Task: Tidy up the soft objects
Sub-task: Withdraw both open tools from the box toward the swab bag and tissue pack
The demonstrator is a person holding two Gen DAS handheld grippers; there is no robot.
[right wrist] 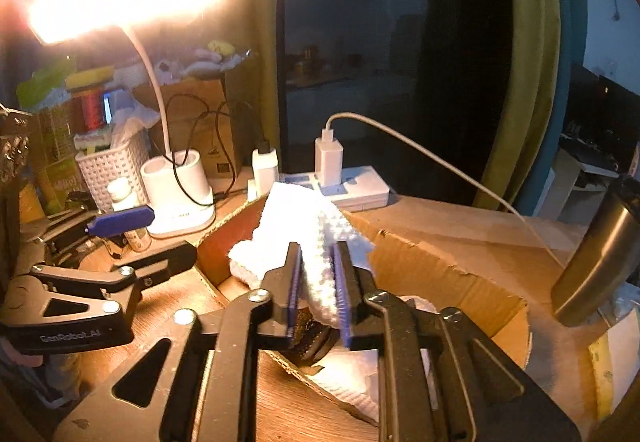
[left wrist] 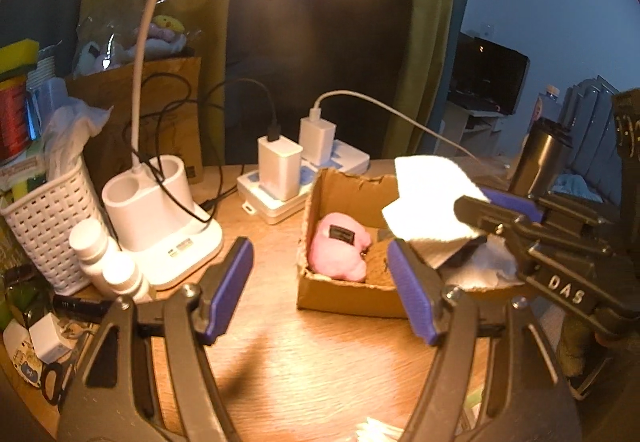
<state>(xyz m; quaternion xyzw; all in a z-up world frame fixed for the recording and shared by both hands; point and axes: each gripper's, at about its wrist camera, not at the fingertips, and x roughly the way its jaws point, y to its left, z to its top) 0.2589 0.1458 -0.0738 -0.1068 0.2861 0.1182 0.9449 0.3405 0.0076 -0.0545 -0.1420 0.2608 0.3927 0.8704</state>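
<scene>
White cloth [right wrist: 304, 242] seen at frame centre, over the cardboard box [right wrist: 440, 274], long axis running up-left from the right gripper [right wrist: 316, 290]; its jaws are loosely closed on it. Left gripper [left wrist: 320, 290] (jaws apart, empty) lies lower left.

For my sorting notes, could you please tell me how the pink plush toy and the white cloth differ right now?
The pink plush toy lies on the floor of the cardboard box; the white cloth hangs above it, between the right gripper fingers. The toy is rounded and bears a dark label; the cloth is flat and folded. Both are soft.
</scene>
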